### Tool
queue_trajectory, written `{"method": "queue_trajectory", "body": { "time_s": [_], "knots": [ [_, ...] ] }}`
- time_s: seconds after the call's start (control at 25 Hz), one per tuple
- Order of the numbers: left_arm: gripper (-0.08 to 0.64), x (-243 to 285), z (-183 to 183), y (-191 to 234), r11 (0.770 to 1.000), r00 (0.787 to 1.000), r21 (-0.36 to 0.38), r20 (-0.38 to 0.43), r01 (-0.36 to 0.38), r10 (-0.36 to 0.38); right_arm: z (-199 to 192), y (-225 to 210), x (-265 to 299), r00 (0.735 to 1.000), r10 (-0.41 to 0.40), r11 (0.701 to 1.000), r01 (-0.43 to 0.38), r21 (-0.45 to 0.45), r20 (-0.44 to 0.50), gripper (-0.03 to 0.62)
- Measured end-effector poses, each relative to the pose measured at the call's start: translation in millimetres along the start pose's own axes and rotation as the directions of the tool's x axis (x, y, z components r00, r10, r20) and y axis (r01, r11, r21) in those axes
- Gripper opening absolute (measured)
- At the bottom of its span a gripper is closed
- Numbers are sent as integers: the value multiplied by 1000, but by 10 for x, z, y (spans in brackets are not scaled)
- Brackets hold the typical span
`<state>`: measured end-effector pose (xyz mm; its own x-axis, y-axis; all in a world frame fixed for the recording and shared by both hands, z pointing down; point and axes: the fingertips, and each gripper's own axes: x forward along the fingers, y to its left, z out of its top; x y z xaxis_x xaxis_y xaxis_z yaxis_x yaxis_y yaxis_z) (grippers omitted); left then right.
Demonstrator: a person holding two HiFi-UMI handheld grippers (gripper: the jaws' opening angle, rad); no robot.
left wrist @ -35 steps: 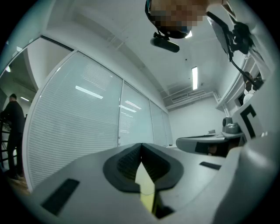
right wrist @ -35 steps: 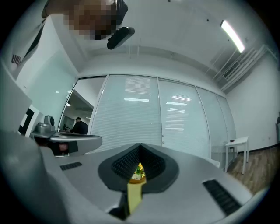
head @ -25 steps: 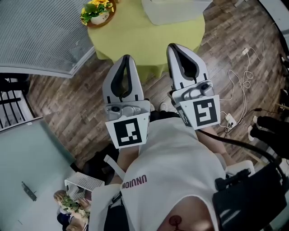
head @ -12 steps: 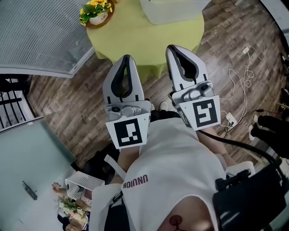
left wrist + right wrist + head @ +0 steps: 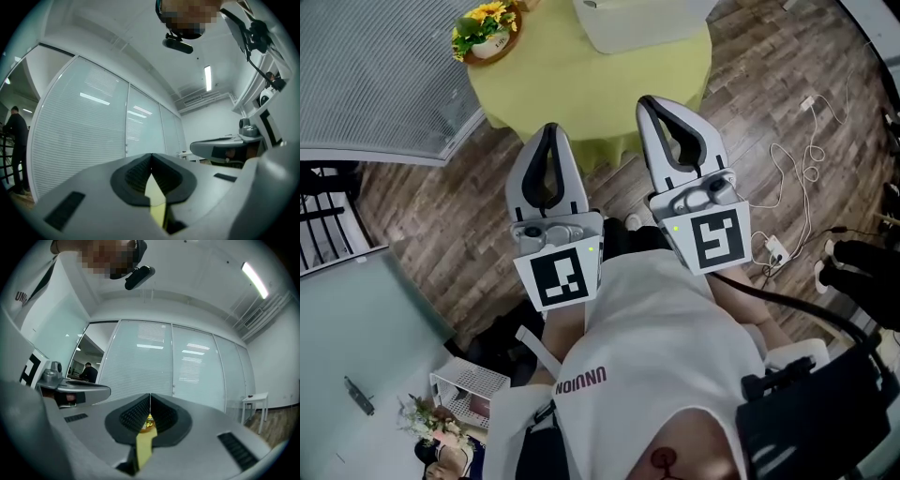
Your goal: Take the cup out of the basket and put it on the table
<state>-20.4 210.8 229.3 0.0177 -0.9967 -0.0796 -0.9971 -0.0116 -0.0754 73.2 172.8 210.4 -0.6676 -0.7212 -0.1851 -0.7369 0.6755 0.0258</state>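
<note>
Before the person's chest, both grippers are held side by side, pointing at a round table (image 5: pixel 572 89) with a yellow-green cloth. The left gripper (image 5: pixel 549 127) has its jaws pressed together at the tips, with nothing between them; its own view shows only a sliver of the cloth through the gap lower down. The right gripper (image 5: pixel 647 99) is likewise closed and empty, and its view shows the cloth and a bit of yellow flower in the same slit. Neither gripper touches the table or anything on it.

On the table, a flower pot (image 5: pixel 485 30) sits at the left edge and a white bin (image 5: pixel 637 21) lies at the far side, cut off by the frame. The cup shows in no view, and I cannot tell whether it is in the bin.

Wood planks make up the floor (image 5: pixel 422 216). Slatted blinds (image 5: pixel 375 66) on glass walls close off the room to the left. A white cable (image 5: pixel 787 178) trails to a power strip (image 5: pixel 776 249) on the right. A person in dark clothes (image 5: pixel 14 140) stands beyond the glass.
</note>
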Motion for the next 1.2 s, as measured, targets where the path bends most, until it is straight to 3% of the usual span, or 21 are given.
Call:
{"method": "queue_trajectory", "body": {
  "time_s": [0.44,0.6,0.88,1.0,1.2],
  "knots": [
    [12,298,-111,-30,999,1000,39,-3,-20,20,-38,-142,277,998,30,999,-31,21,46,20],
    [12,489,-172,-7,1000,1000,4,9,0,0,-104,-198,443,998,29,1000,-29,12,49,20],
    [12,1088,-241,349,1000,1000,-13,18,-19,19,-365,-482,1043,1000,-23,999,22,31,9,20],
    [12,1342,-226,445,1000,999,-11,36,4,-3,-409,-644,1285,998,-65,998,65,15,-3,20],
    [12,1771,-282,637,1000,999,-13,23,25,-25,-538,-809,1714,998,-63,998,63,-14,-29,20]
  ]
}}
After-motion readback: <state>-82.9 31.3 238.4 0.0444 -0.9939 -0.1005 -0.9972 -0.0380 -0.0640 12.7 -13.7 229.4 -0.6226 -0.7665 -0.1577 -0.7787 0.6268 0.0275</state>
